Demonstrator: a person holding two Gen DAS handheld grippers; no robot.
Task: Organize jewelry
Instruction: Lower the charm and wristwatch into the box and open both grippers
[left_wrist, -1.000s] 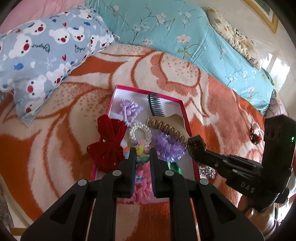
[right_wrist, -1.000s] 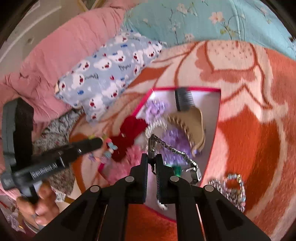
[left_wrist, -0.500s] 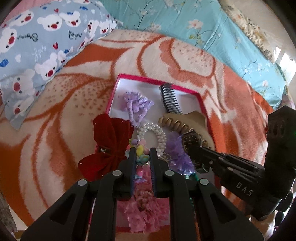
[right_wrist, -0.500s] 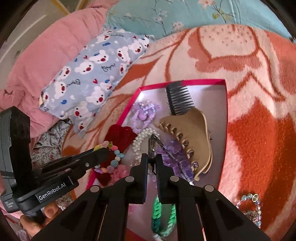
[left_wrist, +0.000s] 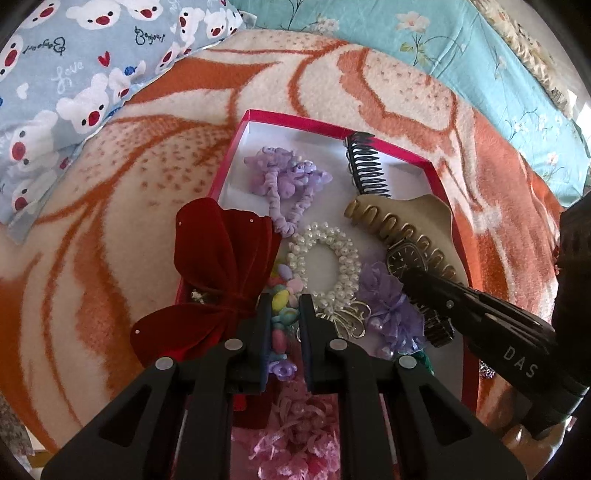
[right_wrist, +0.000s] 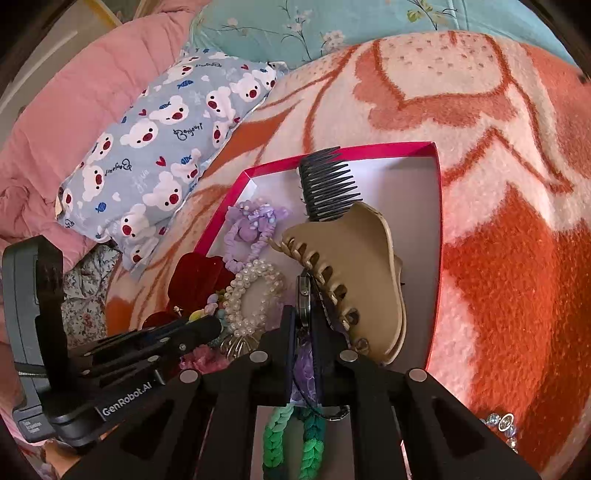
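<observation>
A pink-rimmed white box (left_wrist: 295, 122) lies on the bed. In it are a red velvet bow (left_wrist: 221, 258), a purple scrunchie (left_wrist: 284, 181), a pearl bracelet (left_wrist: 325, 258), a black comb (left_wrist: 369, 166) and a tan claw clip (left_wrist: 417, 221). My left gripper (left_wrist: 282, 306) is shut on a colourful bead bracelet (left_wrist: 280, 314) low over the box. My right gripper (right_wrist: 303, 317) is shut on a dark wristwatch (right_wrist: 303, 295), whose face (left_wrist: 404, 258) rests by the claw clip (right_wrist: 354, 266). A green braided band (right_wrist: 291, 439) lies under the right gripper.
An orange and cream blanket (left_wrist: 110, 221) covers the bed. A bear-print pillow (right_wrist: 159, 140), a teal floral pillow (left_wrist: 443, 44) and a pink quilt (right_wrist: 74, 92) lie behind the box. A crystal bracelet (right_wrist: 502, 424) lies on the blanket right of the box.
Both grippers have moved forward and down over the box. The watch has come from the box's right edge inward to the claw clip. The bead bracelet stays held.
</observation>
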